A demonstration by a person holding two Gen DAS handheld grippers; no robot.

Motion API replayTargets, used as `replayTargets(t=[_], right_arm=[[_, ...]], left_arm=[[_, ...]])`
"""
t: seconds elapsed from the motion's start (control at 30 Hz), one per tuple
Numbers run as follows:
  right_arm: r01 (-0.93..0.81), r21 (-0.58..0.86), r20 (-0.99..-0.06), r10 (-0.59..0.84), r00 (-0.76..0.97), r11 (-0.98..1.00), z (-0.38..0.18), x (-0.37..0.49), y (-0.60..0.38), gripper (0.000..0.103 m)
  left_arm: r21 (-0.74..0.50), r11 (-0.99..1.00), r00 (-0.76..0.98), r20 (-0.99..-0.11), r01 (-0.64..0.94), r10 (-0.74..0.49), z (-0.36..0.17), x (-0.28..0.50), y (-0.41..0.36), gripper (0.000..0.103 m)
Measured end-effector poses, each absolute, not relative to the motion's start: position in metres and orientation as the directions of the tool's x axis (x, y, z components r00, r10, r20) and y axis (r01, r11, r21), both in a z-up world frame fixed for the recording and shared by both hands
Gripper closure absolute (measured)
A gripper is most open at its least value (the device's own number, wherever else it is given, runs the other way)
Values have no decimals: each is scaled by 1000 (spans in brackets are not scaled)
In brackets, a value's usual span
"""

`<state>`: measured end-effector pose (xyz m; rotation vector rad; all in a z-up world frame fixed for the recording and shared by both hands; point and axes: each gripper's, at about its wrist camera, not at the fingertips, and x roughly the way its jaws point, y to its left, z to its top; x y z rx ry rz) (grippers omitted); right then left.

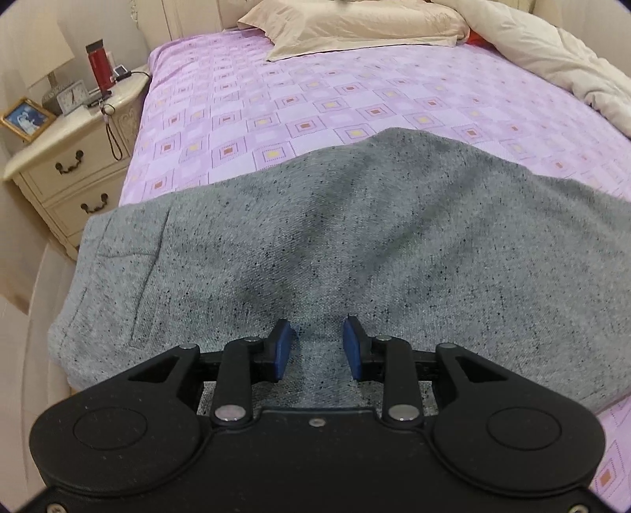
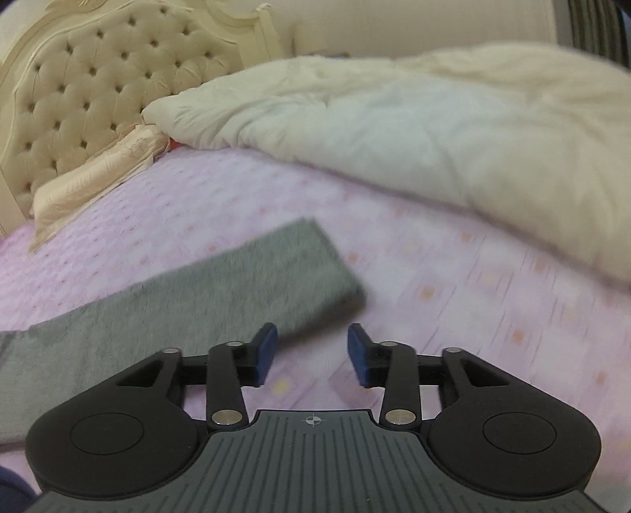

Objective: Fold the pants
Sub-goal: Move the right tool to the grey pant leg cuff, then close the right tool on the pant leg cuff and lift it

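- Grey speckled knit pants (image 1: 315, 244) lie across the purple checked bed sheet (image 1: 299, 90), filling the middle band of the left wrist view from the left edge to the right edge.
- Left tongs (image 1: 318, 347): released, with a gap between the blue pads (image 1: 283, 347). They sit low over the near part of the fabric at lower centre; no cloth is pinched. Whether the pads touch the fabric cannot be told.
- Right tongs (image 2: 311, 351): released, holding nothing. They sit at lower centre of the right wrist view, over the sheet just beside the squared leg end (image 2: 315, 260) of the pants, which runs from the lower left toward mid-frame. This view is motion-blurred; fine detail is unreliable.
- Garment state: spread flat with soft ridges. A pocket seam (image 1: 138, 256) shows at the left. The single narrow band in the right view suggests the legs may already be laid one on the other, but this cannot be confirmed.
- Progress judgement: early to middle stage. No compact stack is formed. Remaining work appears to be gripping an end and folding along the length, then flattening.
- Surroundings: pillow (image 1: 355, 23) at upper centre, cream duvet (image 2: 434, 130) at upper right, nightstand (image 1: 67, 158) with a red bottle (image 1: 100, 65) at upper left.
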<state>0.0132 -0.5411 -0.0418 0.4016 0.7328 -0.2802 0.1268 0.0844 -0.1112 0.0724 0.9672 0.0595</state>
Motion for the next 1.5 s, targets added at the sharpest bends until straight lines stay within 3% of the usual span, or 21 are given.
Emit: replayTargets(t=[0.17, 0.47, 0.5, 0.53, 0.6, 0.93, 1.37, 1.5], right_arm=[[405, 390, -674, -43, 738, 827, -67, 25, -545, 60], [492, 483, -631, -102, 769, 725, -83, 56, -564, 60], [501, 465, -640, -113, 760, 730, -82, 60, -565, 65], [517, 403, -664, -147, 733, 755, -79, 65, -562, 89], [477, 246, -685, -196, 701, 844, -75, 76, -553, 89], [494, 364, -662, -154, 733, 790, -84, 62, -562, 84], [422, 426, -629, -73, 774, 800, -85, 66, -580, 75], [417, 493, -602, -46, 797, 763, -89, 66, -592, 75]], left_arm=[[98, 995, 562, -821, -26, 96, -112, 127, 84, 63], [118, 992, 563, -818, -40, 119, -111, 126, 80, 59], [117, 992, 563, -818, -44, 122, -111, 126, 80, 59], [117, 992, 563, -817, -48, 124, -110, 126, 79, 59], [117, 991, 565, -815, -58, 129, -110, 125, 78, 59], [148, 988, 650, -755, 48, 82, -93, 106, 38, 59], [-107, 953, 519, -818, 283, -246, -71, 161, -103, 59], [-148, 932, 463, -836, 330, -296, -72, 179, -152, 59]])
